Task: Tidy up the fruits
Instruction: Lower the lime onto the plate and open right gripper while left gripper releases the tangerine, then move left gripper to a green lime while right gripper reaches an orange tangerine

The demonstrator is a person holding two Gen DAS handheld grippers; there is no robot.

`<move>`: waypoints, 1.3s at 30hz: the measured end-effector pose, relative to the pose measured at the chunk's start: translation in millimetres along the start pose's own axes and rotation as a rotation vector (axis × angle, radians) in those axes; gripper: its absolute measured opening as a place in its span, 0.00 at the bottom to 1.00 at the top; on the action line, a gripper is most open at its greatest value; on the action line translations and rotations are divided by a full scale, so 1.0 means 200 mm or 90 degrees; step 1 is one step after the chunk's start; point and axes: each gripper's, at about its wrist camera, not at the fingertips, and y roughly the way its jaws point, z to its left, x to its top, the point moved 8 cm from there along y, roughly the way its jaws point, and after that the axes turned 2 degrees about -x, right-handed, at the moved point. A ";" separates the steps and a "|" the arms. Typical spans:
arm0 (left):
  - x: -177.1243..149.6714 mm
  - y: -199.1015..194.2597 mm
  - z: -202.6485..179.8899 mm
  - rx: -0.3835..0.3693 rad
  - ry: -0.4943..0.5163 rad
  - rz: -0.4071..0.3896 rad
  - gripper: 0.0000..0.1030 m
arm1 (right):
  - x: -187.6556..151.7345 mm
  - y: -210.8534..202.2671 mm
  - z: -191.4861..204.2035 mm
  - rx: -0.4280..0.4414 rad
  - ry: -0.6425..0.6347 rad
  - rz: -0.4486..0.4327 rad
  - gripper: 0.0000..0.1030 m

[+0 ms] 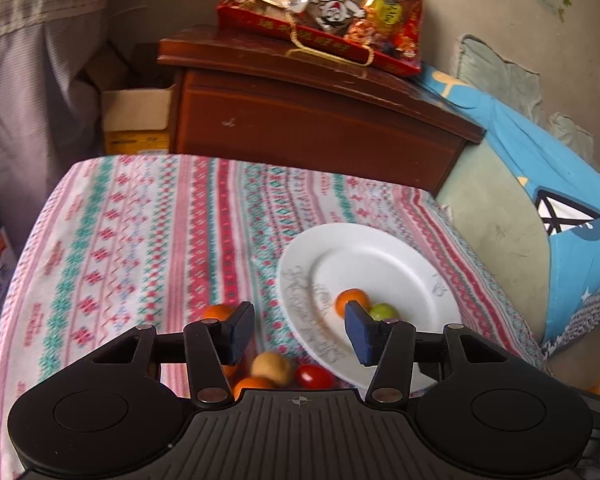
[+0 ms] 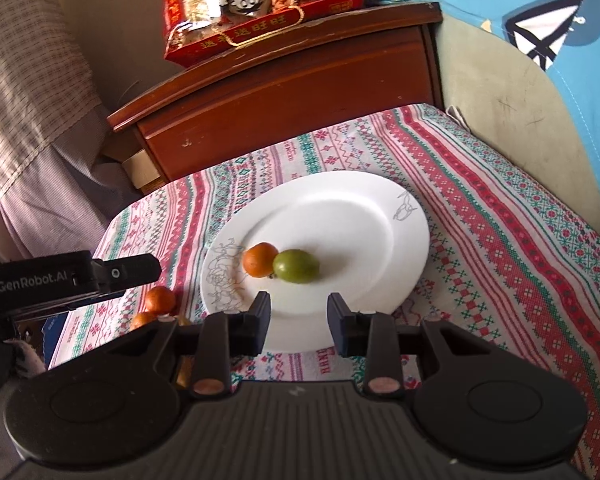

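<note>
**Fruit sorting: two on the plate, more waiting**

We found an orange fruit [image 2: 261,265] and a green fruit [image 2: 296,265] touching on the white plate [image 2: 364,216]. The left claw [image 1: 300,332] stood spread and empty above the plate's near rim; the right claw [image 2: 299,320] was likewise parted, holding nothing. Loose fruit [image 1: 272,368] lay on the table [image 1: 140,220] beside the plate. We judged the next move a descent onto one of them.

Fruits [image 1: 260,372] (half-hidden behind left tool [image 1: 298,330])
</note>
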 end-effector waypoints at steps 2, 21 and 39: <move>-0.02 -0.02 0.04 0.009 -0.010 0.003 0.48 | -0.02 -0.01 0.02 0.006 -0.015 0.003 0.32; -0.23 -0.19 0.28 0.071 -0.070 0.019 0.61 | -0.29 -0.04 0.27 0.108 -0.096 0.082 0.32; -0.31 -0.19 0.29 0.058 -0.052 0.031 0.61 | -0.37 0.04 0.36 0.113 -0.143 0.092 0.28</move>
